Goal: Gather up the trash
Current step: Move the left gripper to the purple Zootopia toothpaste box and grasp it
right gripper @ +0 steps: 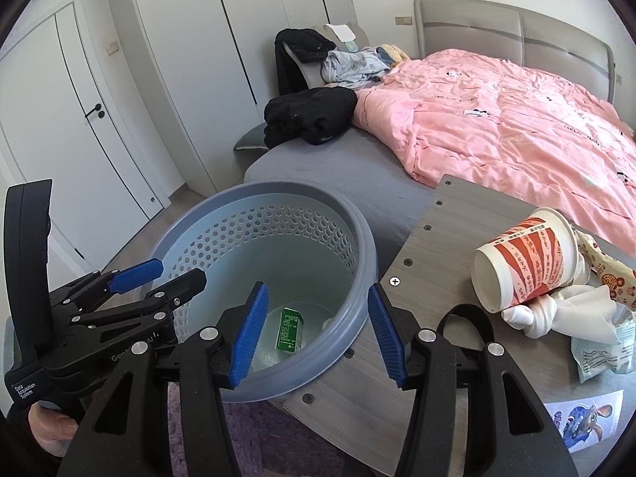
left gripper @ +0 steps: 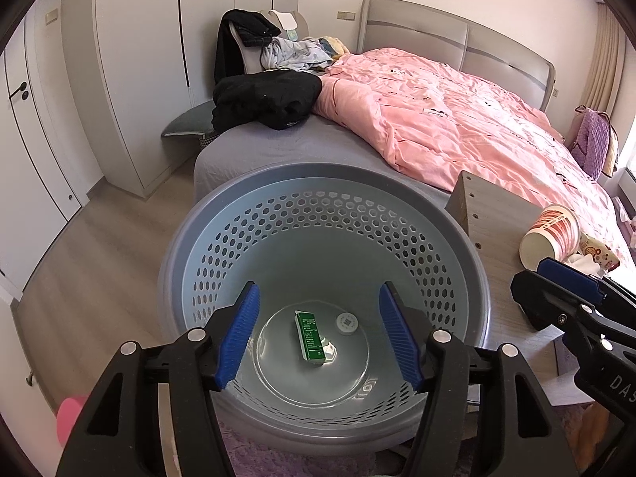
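Observation:
A grey-blue perforated bin (left gripper: 190, 246) (right gripper: 357, 246) stands on the floor beside a wooden table (left gripper: 497, 230) (right gripper: 457, 230). Inside it lie a green carton (left gripper: 311, 336) (right gripper: 289, 330) and a small white cap (left gripper: 346, 323). My left gripper (left gripper: 320, 336) is open and empty above the bin mouth; it also shows in the right wrist view (right gripper: 175, 270). My right gripper (right gripper: 314, 334) is open and empty over the bin's right rim and table edge. A red-and-white paper cup (left gripper: 550, 234) (right gripper: 524, 262) lies on its side on the table beside white tissue (right gripper: 556, 314) and snack wrappers (right gripper: 604, 353).
A bed with a pink duvet (left gripper: 457, 119) (right gripper: 516, 119) and black clothes (left gripper: 266, 97) lies behind the bin. Wardrobe doors (left gripper: 139, 59) stand at the left. A purple rug (right gripper: 246, 437) lies under the bin. A cartoon sticker sheet (right gripper: 588, 417) lies on the table's near right.

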Demonstrator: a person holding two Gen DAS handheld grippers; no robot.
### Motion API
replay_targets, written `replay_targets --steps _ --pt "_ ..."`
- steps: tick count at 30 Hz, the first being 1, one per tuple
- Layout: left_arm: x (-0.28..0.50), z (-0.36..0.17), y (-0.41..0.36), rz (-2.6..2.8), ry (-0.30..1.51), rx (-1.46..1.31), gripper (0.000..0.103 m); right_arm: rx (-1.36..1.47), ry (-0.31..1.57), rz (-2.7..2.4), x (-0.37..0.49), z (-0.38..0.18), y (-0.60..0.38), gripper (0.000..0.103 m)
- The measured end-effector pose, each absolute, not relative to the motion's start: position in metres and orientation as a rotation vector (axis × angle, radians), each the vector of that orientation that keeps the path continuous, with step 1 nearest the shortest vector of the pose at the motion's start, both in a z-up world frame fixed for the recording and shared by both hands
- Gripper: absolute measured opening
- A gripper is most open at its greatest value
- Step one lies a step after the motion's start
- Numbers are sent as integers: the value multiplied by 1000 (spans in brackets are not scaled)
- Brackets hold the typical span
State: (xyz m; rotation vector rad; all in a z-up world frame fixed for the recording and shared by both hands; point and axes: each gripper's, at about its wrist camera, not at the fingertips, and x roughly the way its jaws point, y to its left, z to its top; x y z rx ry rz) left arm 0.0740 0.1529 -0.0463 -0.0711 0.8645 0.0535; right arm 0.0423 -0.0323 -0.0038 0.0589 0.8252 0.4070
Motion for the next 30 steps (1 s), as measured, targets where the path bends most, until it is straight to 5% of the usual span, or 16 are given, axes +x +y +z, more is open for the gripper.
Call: replay_targets --steps 30 --pt "49 -32 -75 -542 860 245 75 297 794 -81 -87 -11 -276 67"
